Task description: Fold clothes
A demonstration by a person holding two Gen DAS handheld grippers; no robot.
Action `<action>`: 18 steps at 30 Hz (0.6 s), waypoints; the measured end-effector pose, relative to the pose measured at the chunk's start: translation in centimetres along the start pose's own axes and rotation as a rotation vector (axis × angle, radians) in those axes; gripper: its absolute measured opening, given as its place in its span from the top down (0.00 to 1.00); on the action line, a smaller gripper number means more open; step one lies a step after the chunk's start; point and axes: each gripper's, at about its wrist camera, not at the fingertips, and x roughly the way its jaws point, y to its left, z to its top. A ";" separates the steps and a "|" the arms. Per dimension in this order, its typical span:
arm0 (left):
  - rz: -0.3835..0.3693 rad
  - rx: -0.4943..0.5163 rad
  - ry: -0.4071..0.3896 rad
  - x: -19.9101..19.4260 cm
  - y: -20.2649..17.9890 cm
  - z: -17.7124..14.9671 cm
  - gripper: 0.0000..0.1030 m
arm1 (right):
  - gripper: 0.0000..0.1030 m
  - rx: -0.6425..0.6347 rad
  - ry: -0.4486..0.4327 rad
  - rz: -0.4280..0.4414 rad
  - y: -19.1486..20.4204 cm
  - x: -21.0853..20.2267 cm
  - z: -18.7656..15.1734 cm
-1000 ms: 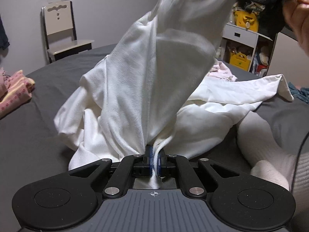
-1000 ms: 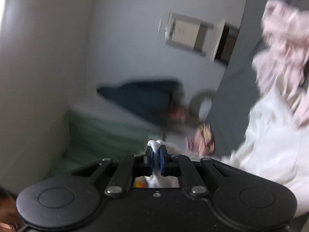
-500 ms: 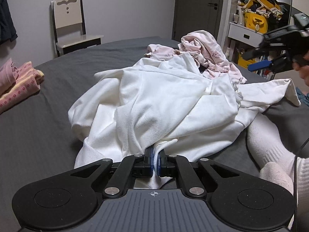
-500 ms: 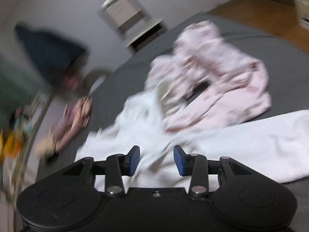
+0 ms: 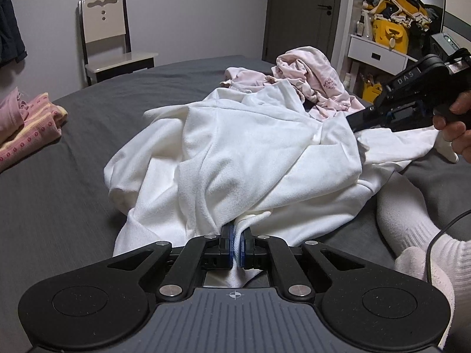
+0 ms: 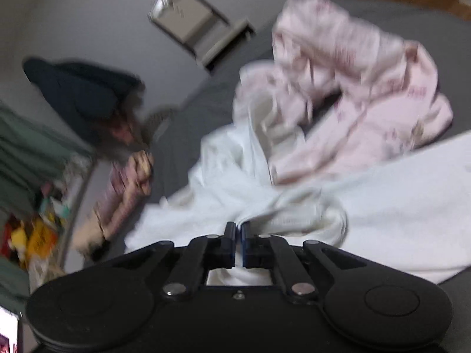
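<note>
A crumpled white garment lies heaped on the grey bed. My left gripper is shut on its ribbed edge at the near side. In the left wrist view my right gripper reaches in from the right, held by a hand, with its tip at the garment's far right fold. The blurred right wrist view shows that gripper with its fingers closed on a bunched fold of the white garment.
A pink patterned garment lies bunched behind the white one. Folded pink clothes sit at the bed's left edge. A chair stands by the wall, cluttered shelves at right. White-socked feet rest at near right.
The lifted white garment has dropped back into a heap on the bed. My right gripper let go, opened, came down to the garment's right side and closed on a fold. The left grip held.
</note>
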 end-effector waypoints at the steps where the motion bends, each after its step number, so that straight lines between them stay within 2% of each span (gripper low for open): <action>1: -0.001 -0.001 0.000 0.0 0.0 0.0 0.96 | 0.96 0.023 -0.047 0.025 0.0 -1.1 0.3; 5: -0.002 -0.006 -0.002 0.0 0.1 0.0 0.96 | 0.96 0.122 -0.248 0.142 0.4 -6.4 2.0; 9: -0.003 -0.012 -0.010 -0.2 0.2 0.3 0.96 | 0.96 0.105 -0.469 0.255 2.1 -12.7 4.2; 11: -0.001 -0.011 -0.016 -0.4 0.2 0.4 0.96 | 0.96 0.088 -0.545 0.270 3.0 -14.7 5.0; 13: 0.003 -0.009 -0.020 -0.6 0.2 0.6 0.96 | 0.96 0.068 -0.615 0.219 3.0 -16.2 5.9; 15: 0.011 -0.007 -0.025 -0.8 0.4 0.7 0.96 | 0.96 0.107 -0.639 0.184 1.9 -16.6 6.7; 18: 0.023 0.007 -0.043 -1.5 0.8 1.3 0.96 | 0.96 0.126 -0.608 0.094 0.7 -15.8 8.5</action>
